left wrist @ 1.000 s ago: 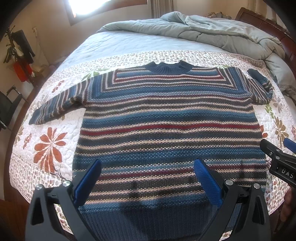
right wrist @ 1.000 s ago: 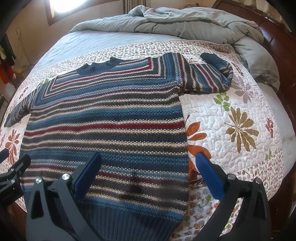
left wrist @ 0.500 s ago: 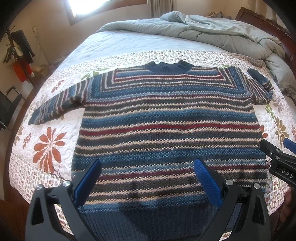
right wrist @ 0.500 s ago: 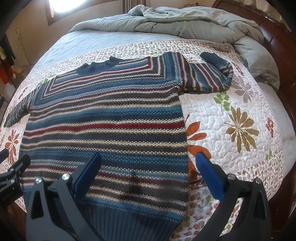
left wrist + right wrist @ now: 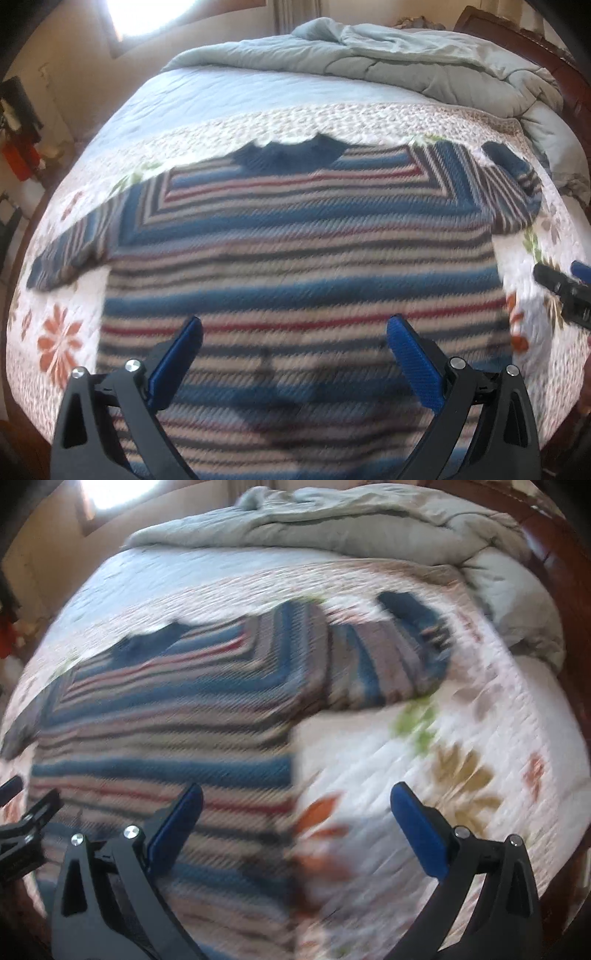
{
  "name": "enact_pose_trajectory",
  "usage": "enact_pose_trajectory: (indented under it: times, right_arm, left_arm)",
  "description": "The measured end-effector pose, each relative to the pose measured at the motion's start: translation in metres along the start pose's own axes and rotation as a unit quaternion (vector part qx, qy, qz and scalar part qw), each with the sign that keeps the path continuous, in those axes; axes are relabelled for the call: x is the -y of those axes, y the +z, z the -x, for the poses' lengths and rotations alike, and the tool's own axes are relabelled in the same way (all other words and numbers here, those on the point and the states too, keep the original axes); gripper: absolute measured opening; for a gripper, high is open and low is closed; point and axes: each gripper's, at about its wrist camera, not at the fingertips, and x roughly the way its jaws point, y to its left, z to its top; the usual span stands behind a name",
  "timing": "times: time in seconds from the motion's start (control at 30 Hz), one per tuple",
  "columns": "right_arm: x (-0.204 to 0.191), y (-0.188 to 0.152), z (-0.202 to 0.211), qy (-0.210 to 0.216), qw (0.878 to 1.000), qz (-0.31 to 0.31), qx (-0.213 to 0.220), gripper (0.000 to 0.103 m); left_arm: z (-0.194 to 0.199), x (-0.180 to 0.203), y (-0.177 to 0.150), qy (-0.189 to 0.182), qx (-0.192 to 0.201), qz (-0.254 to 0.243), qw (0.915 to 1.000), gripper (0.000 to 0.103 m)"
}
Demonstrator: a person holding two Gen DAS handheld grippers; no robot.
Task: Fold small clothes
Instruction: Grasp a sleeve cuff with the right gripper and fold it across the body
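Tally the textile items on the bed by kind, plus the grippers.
Striped sweater: 1
Floral quilt: 1
Grey comforter: 1
Grippers, both open: 2, left gripper, right gripper
Total: 5

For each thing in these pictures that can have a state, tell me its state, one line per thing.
striped sweater: spread flat on the quilt, not yet folded
left sleeve: stretched out sideways
right sleeve: bent back on itself
left gripper: open, holding nothing, over the sweater
right gripper: open, holding nothing, over the sweater's side edge
grey comforter: bunched at the far end of the bed
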Motion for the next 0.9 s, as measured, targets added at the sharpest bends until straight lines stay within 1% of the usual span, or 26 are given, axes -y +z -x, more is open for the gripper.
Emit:
enact_pose_trajectory:
  times: [0.03,0.1,0.17,0.23,0.3,0.33,0.4,0.43,0.47,0.53,0.67,0.7,0.73,0.77,0.8,0.83,0.87,0.9]
  right_arm:
    - [0.010,0.011,-0.005,-0.002,1.000,-0.006,0.001,0.101]
    - [0.038,0.041,-0.022,-0.011,1.000,-0.029,0.002,0.101]
    - [0.063,0.070,-0.043,-0.017,0.999,-0.044,0.004,0.101]
    - [0.090,0.101,-0.069,-0.042,0.997,-0.058,-0.002,0.101]
    - [0.114,0.122,-0.088,-0.072,0.995,-0.068,0.005,0.101]
    - [0.124,0.130,-0.096,-0.084,0.994,-0.069,0.008,0.101]
    - [0.148,0.145,-0.115,-0.096,0.992,-0.076,0.001,0.101]
    - [0.158,0.149,-0.126,-0.095,0.992,-0.079,-0.011,0.101]
    - [0.168,0.152,-0.139,-0.094,0.992,-0.084,-0.025,0.101]
    - [0.179,0.155,-0.155,-0.091,0.991,-0.086,-0.038,0.101]
    - [0.183,0.154,-0.175,-0.094,0.991,-0.082,-0.049,0.098]
    - [0.185,0.153,-0.176,-0.086,0.992,-0.082,-0.045,0.077]
    - [0.183,0.152,-0.177,-0.078,0.992,-0.081,-0.048,0.044]
    - [0.185,0.153,-0.182,-0.051,0.993,-0.085,-0.062,0.038]
    - [0.186,0.154,-0.183,-0.038,0.993,-0.094,-0.065,0.031]
    - [0.189,0.154,-0.181,-0.034,0.993,-0.100,-0.057,0.015]
    - [0.189,0.154,-0.178,-0.029,0.993,-0.101,-0.052,0.011]
    - [0.191,0.155,-0.174,-0.017,0.993,-0.106,-0.048,0.010]
  left_arm:
    - [-0.006,0.006,0.011,0.009,0.009,-0.003,0.9999,0.100]
    - [-0.016,0.025,0.039,0.004,0.025,0.001,0.9997,0.100]
    - [-0.032,0.045,0.063,0.005,0.026,-0.007,0.9996,0.100]
    - [-0.044,0.064,0.080,0.010,0.026,-0.016,0.9995,0.100]
    - [-0.060,0.084,0.093,0.007,0.024,-0.029,0.9993,0.100]
    - [-0.070,0.090,0.097,0.010,0.016,-0.035,0.9992,0.100]
    - [-0.080,0.102,0.104,-0.008,0.005,-0.035,0.9994,0.100]
    - [-0.080,0.107,0.107,-0.021,0.005,-0.030,0.9993,0.100]
    - [-0.086,0.111,0.108,-0.025,0.003,-0.030,0.9993,0.100]
    - [-0.090,0.117,0.110,-0.024,0.006,-0.032,0.9992,0.100]
    - [-0.105,0.122,0.109,-0.017,-0.001,-0.033,0.9993,0.100]
    - [-0.108,0.122,0.109,-0.015,-0.003,-0.034,0.9993,0.100]
    - [-0.110,0.122,0.108,-0.013,-0.006,-0.035,0.9993,0.100]
    - [-0.111,0.121,0.107,-0.012,-0.007,-0.036,0.9993,0.100]
    - [-0.112,0.120,0.106,-0.008,-0.008,-0.038,0.9992,0.100]
    - [-0.113,0.118,0.104,-0.005,-0.009,-0.039,0.9992,0.100]
    - [-0.113,0.115,0.103,-0.003,-0.008,-0.038,0.9992,0.100]
    - [-0.113,0.113,0.103,-0.001,-0.008,-0.038,0.9993,0.100]
